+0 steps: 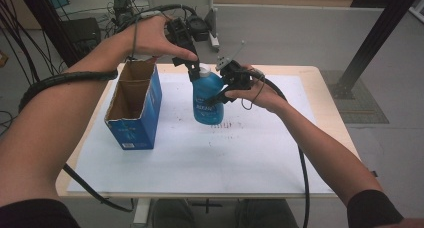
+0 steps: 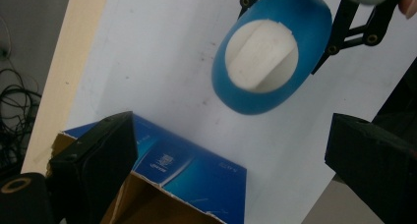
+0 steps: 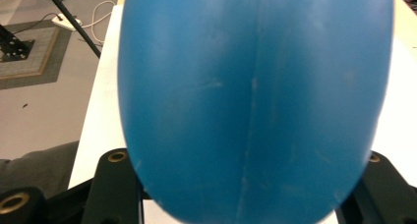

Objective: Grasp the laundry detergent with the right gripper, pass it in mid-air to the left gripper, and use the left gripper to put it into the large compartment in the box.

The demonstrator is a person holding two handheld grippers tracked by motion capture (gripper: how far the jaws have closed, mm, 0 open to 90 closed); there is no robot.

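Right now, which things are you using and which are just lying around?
In use:
- blue bottle, held in the right tongs
- left tongs, open above its white cap
- open blue box beside it

Lying about:
- cables on the floor beyond the table

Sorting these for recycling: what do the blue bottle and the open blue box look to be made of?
Blue bottle: likely moulded plastic, smooth with a slight sheen; a seam line runs down its side in the right gripper view, and its cap is white. Blue box: cardboard, printed blue outside, raw brown inside, with ragged torn top edges.
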